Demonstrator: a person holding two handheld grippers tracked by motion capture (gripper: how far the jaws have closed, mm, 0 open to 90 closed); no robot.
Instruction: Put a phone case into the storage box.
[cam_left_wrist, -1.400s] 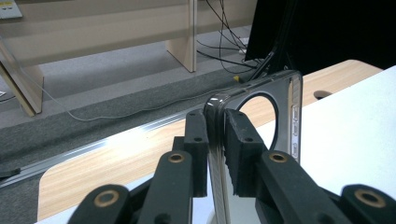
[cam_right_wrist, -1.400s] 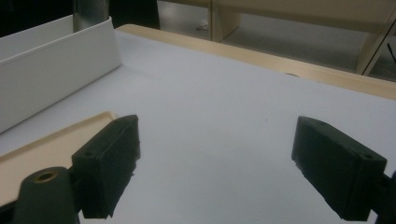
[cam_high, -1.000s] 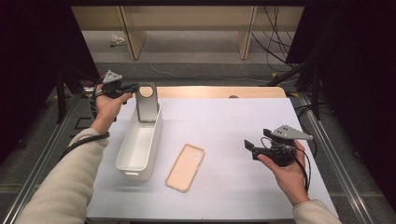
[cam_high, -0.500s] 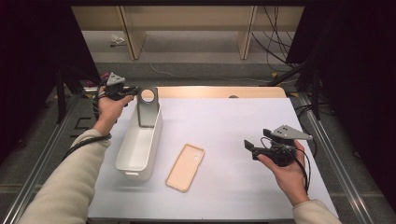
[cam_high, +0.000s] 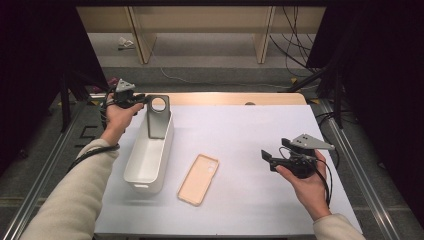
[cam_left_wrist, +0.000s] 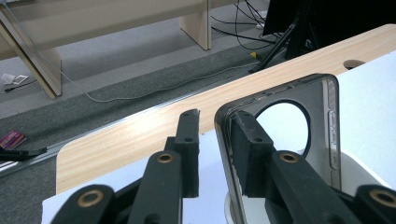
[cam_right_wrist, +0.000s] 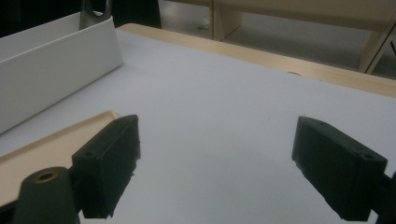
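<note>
A dark grey phone case (cam_high: 159, 120) with a round camera hole stands upright at the far end of a white bin (cam_high: 145, 167). My left gripper (cam_high: 142, 100) is at its top corner. In the left gripper view the case's edge (cam_left_wrist: 322, 121) sits between the jaws of the left gripper (cam_left_wrist: 217, 123), which have just been opening. The left pad stands apart from the case, with a gap showing. A peach phone case (cam_high: 198, 178) lies flat on the table beside the bin. My right gripper (cam_high: 267, 159) hovers open to its right, with nothing between the jaws of the right gripper (cam_right_wrist: 215, 154).
The white bin (cam_right_wrist: 46, 60) lies lengthwise at the left of the pale mat (cam_high: 250, 130). The peach case (cam_right_wrist: 37, 144) is just left of the right jaws. A wooden table edge (cam_high: 225, 98) runs along the back, with floor, cables and bench legs beyond.
The grey case has settled slightly lower in the bin and the left jaws have spread a little off it. The right hand has not moved.
</note>
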